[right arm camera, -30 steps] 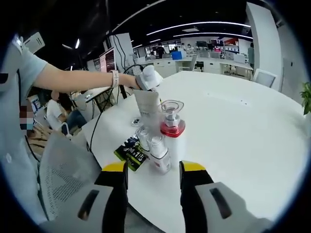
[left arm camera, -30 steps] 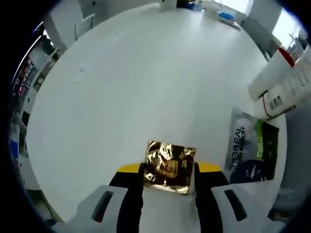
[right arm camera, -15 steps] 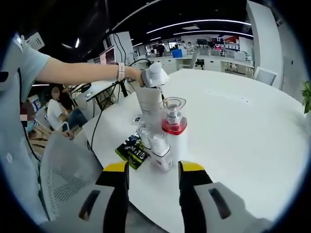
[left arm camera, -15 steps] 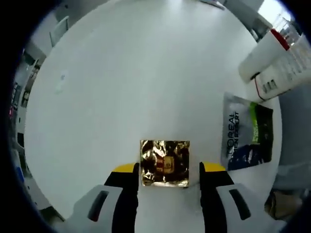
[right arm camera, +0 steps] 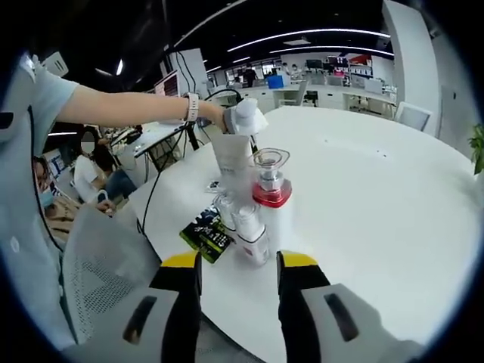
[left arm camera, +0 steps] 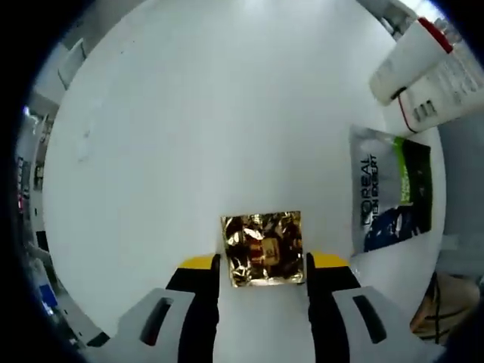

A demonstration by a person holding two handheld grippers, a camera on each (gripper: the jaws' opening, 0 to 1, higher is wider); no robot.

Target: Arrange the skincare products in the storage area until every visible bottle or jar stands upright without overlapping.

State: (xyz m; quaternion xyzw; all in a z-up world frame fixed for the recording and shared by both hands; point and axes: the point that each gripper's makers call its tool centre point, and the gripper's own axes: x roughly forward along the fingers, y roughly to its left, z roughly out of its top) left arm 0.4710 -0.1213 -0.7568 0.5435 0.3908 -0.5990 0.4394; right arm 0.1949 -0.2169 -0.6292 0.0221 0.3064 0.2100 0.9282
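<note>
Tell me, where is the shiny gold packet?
In the left gripper view, the gold packet lies flat on the white table, just ahead of that gripper's jaws, left of the L'Oreal sachet.

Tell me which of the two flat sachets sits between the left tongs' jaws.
The crinkled gold foil sachet, lying flat between the left tongs. The grey-and-green L'Oreal sachet lies off to the side, near the white tubes.

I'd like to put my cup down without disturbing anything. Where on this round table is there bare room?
The white table is bare on the far side of the red-collared bottle, out to its rim. It is crowded near the person: small bottles, a tall tube, a dark sachet and a gold foil packet between the left gripper's jaws.
</note>
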